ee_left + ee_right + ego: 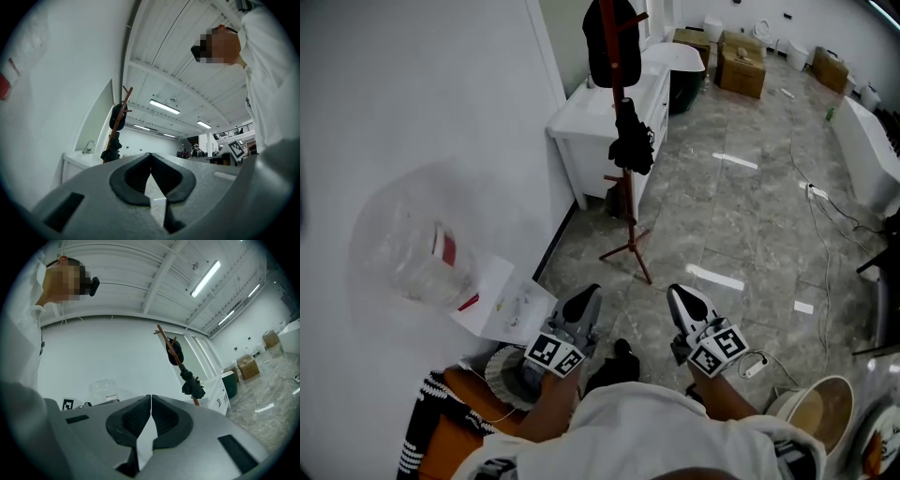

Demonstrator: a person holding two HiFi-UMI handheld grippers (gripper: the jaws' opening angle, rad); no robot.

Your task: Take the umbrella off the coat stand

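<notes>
A black folded umbrella (631, 141) is hanging bunched and roughly upright about halfway up the slim red-brown coat stand (629, 220), which is standing upright on its splayed legs on the grey marble floor, just beside a white cabinet by the wall.

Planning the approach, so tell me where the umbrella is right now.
In the head view, the folded black umbrella hangs midway up the red coat stand, top centre, just right of the white cabinet.
</notes>
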